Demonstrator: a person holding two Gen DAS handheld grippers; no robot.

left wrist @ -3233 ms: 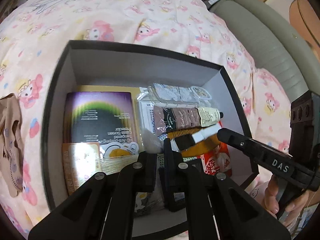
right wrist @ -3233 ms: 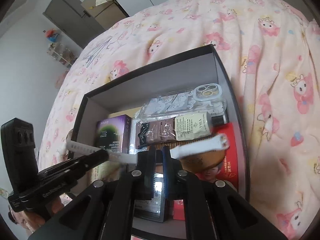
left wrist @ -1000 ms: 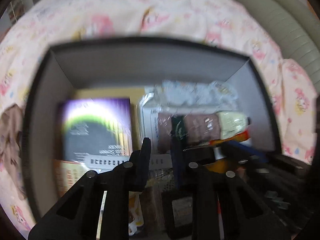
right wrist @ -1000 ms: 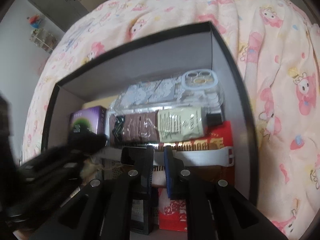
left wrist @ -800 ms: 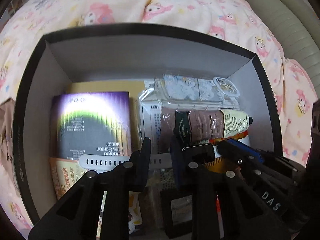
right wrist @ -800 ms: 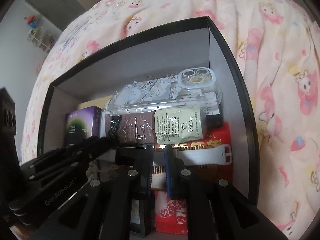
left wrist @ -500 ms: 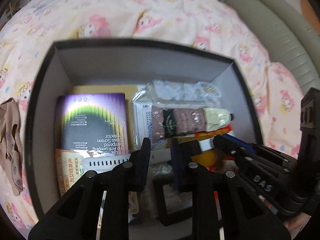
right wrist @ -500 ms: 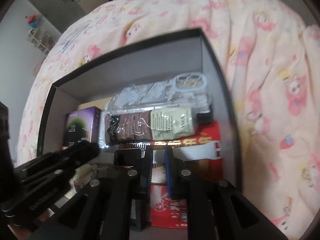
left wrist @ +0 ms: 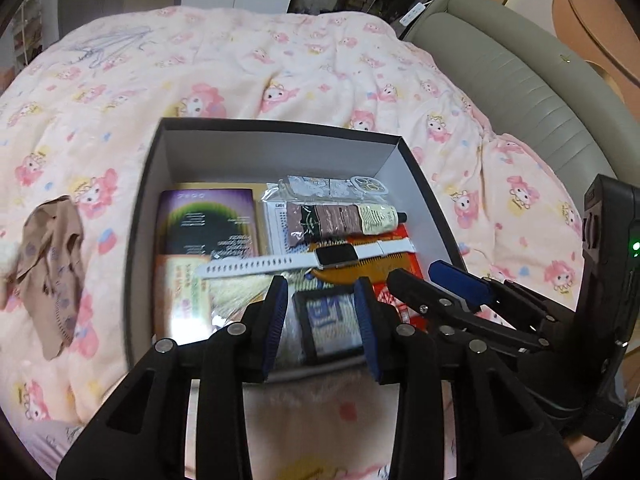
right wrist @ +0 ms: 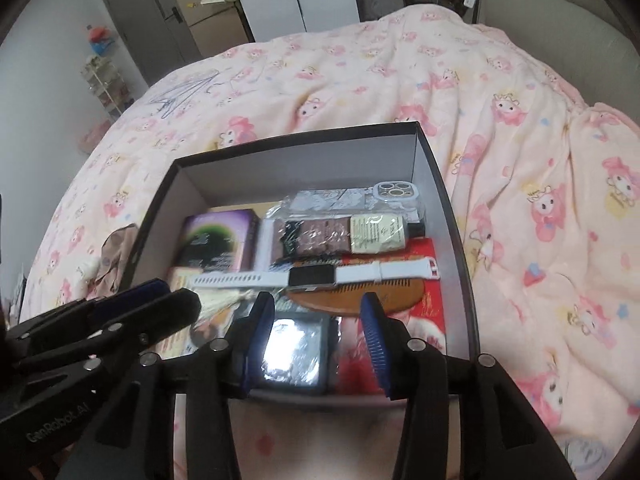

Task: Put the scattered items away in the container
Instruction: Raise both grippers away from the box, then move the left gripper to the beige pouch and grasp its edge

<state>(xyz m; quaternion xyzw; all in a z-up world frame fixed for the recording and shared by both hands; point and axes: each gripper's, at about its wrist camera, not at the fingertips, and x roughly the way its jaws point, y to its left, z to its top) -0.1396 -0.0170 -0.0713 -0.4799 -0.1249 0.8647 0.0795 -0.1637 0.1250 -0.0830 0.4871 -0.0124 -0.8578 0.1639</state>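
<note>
The left gripper is seen with its jaws opening, nothing between them. The right gripper is likewise opening and empty. Both are held above the near edge of the black box, which sits on a pink patterned blanket.

The white smartwatch is laid flat inside the box, strap stretched across the other contents, apart from both grippers. It rests over a wooden comb and beside a brown tube. A purple carton and a clear phone case are also noted inside. A beige cloth remains outside the box, on the blanket at the left.
</note>
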